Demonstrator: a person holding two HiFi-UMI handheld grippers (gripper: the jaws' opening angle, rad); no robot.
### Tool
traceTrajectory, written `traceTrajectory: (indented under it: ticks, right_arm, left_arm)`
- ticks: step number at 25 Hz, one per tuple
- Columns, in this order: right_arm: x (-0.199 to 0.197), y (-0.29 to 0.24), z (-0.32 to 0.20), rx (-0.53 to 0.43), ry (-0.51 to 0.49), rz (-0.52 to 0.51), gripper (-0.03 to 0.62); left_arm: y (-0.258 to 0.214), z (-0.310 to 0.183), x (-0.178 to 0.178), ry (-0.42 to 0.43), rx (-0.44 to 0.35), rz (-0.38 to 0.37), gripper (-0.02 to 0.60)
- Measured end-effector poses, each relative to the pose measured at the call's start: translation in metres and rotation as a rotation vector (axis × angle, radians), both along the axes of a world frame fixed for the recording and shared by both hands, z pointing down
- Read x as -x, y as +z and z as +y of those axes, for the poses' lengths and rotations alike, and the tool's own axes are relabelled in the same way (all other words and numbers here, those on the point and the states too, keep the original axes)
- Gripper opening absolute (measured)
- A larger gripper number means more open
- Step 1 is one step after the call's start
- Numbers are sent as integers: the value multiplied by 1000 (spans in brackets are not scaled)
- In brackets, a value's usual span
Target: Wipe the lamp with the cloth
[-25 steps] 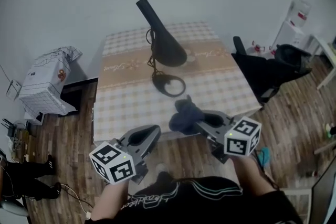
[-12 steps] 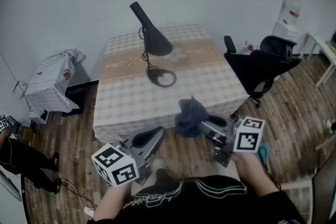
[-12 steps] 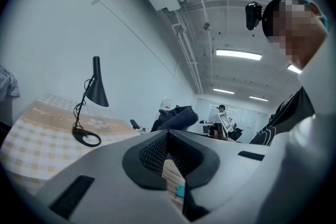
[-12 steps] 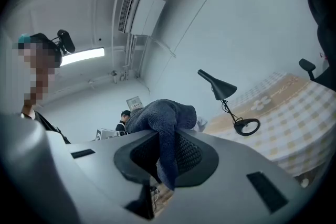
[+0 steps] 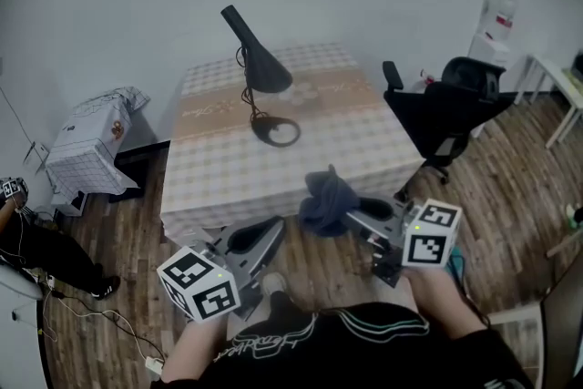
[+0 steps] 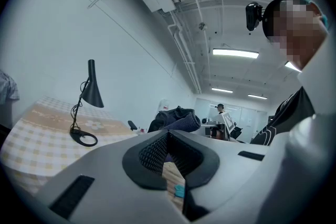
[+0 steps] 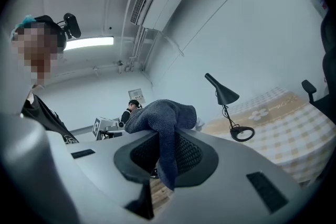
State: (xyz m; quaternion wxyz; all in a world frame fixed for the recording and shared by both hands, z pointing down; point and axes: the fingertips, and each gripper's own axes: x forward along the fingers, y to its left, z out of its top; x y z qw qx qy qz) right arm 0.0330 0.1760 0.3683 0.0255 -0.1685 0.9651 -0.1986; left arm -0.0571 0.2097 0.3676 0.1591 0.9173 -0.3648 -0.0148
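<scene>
There are two grippers, one cloth, one lamp and one table. The left gripper is held low before the table's near edge; in its own view the jaws meet at the tips with nothing between them, and only floor shows through the gap behind the tips. The right gripper is just beside it, and its jaws are closed on the cloth. The cloth is a dark blue-grey knit. In the right gripper view most of it is bunched in a lump above the jaw tips, and one narrow fold hangs down between the pads. It is held in the air over the wood floor, just short of the table and well apart from the lamp. The lamp is black, with a flat ring foot, a thin stem with a cord looped round it, and a long cone shade tilted so that its narrow end points up and away. It stands upright near the middle of the table, its foot by the near edge of a tan flowered band that crosses the checked tablecloth. Both gripper views show it beyond the jaws, with neither gripper touching it. Round the table stand one black office chair on the right, one cloth-covered crate on the left and one water dispenser by the far wall.
</scene>
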Motion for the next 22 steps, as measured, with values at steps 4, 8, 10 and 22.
traceTrajectory:
  ticks: [4,8,10,22]
  right_arm:
    - [-4,2,6,5,-1,-5,57]
    - [-7,0,8,-1,1,-7,57]
    - [-6,-1,9,-5,0,-7,57]
    - [-10,1,17,-34,-6,8,57]
  left_arm:
    - [3,5,-2,-5,0,0,-2]
    - [2,9,-3,-12,-1,0,-2]
    - [1,10,-3,-15,-3,0,-2]
    - [5,16,-9,-22,-10,-2,-2]
